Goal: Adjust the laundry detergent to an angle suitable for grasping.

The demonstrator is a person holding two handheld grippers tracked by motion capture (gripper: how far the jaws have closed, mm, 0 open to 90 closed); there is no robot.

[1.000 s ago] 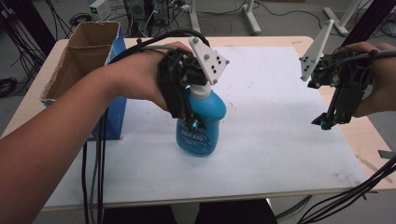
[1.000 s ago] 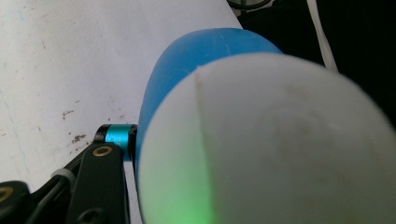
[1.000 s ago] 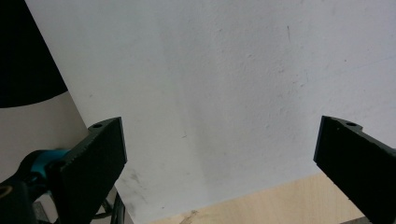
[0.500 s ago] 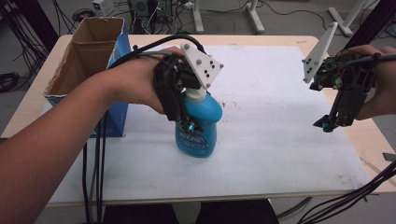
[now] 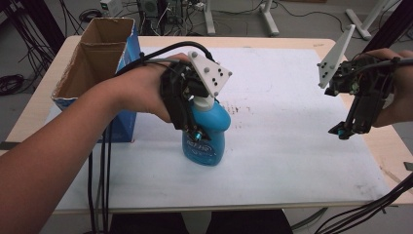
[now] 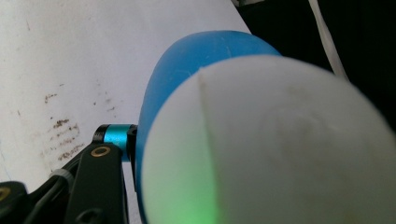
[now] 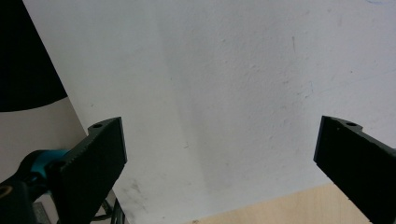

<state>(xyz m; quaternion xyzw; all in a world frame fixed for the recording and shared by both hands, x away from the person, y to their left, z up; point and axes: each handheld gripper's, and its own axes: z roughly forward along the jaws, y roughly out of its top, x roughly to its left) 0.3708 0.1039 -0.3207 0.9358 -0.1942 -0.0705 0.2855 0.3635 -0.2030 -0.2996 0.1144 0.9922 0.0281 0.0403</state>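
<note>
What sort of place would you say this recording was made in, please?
Probably a lab or workshop set up for recording. A plain table under a white mat bears only a blue spray bottle and an open cardboard box; cables and metal stand legs crowd the floor behind.

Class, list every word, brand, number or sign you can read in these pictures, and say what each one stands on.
None can be read.
White print on the label of the blue plastic spray bottle: too blurred to read.
Open brown cardboard box with blue sides: no legible print.

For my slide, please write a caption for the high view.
Left gripper clamps blue spray bottle beside cardboard box; right gripper hovers open.
</note>
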